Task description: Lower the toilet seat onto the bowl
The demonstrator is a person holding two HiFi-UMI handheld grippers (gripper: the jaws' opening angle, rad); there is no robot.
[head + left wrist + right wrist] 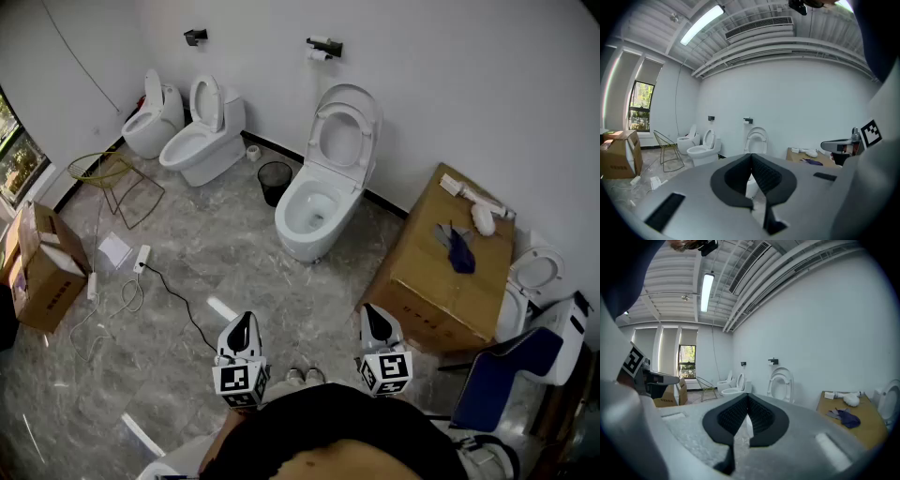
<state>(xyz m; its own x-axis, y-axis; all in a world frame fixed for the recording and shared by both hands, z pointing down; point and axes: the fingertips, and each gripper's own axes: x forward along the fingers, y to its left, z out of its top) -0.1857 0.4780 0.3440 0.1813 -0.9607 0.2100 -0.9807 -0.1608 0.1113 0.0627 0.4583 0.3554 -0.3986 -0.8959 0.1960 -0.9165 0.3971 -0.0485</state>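
A white toilet stands against the far wall, with its seat [342, 139] and lid raised upright over the open bowl [314, 214]. The raised seat also shows in the left gripper view [756, 139] and in the right gripper view [781, 382], straight ahead and well beyond the jaws. My left gripper [242, 330] and right gripper [377, 324] hover side by side close to my body, over the floor, far short of the toilet. Both are shut with nothing between the jaws; the closed jaws of the left gripper [751, 157] and of the right gripper [748, 402] meet in a line.
Two more toilets [202, 136] stand at the back left, with a black waste bin [275, 181] beside the middle one. A large cardboard box [445, 267] sits to the right, a smaller box [42, 267] at the left. A wire chair [122, 183] and a floor cable [173, 298] lie left.
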